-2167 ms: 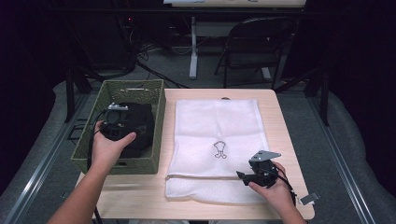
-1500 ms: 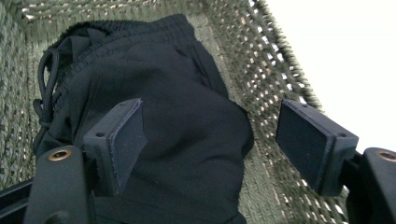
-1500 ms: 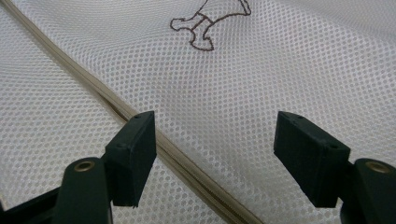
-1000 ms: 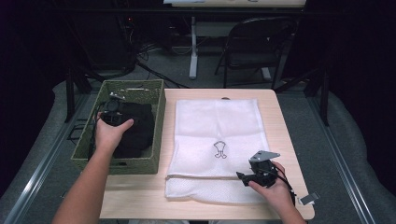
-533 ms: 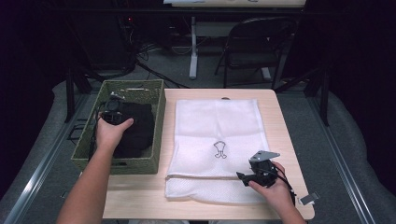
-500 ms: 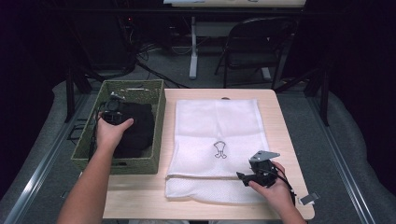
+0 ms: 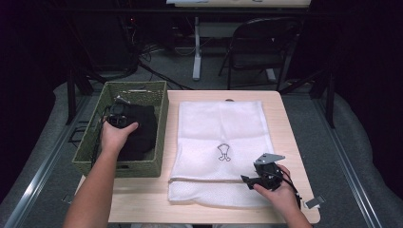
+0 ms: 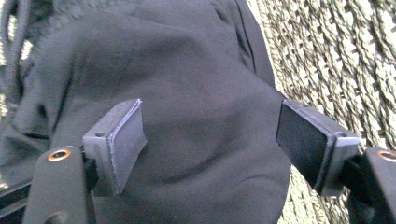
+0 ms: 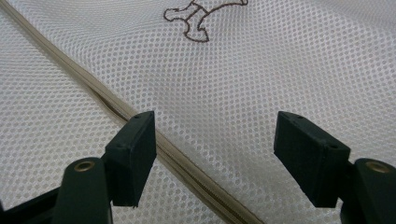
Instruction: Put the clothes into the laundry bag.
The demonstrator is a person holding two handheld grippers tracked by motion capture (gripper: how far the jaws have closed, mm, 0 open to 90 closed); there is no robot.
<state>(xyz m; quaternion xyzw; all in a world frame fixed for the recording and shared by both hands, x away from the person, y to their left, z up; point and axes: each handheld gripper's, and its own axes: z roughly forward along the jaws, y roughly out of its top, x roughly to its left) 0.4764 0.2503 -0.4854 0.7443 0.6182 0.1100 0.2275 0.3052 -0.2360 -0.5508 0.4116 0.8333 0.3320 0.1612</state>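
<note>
A black garment (image 7: 138, 130) lies bunched in the green woven basket (image 7: 90, 147) at the table's left. My left gripper (image 7: 116, 116) reaches into the basket and hovers just over the black garment (image 8: 187, 93), jaws open with the cloth behind them. A white mesh laundry bag (image 7: 221, 133) lies flat on the table, with a small brown embroidered figure (image 7: 224, 152) and a beige zipper (image 9: 163, 149) near its front end. My right gripper (image 7: 259, 178) is over the bag's front right part, open, its jaws either side of the zipper (image 7: 204, 180).
The basket wall (image 8: 345, 60) is close on the right of the left gripper view. A folding chair (image 7: 259, 45) and a desk leg (image 7: 196, 52) stand beyond the table's far edge. Bare tabletop (image 7: 285, 123) runs along the right of the bag.
My left gripper has moved deeper toward the far left part of the basket, over the black garment. The right gripper has stayed in place on the bag.
</note>
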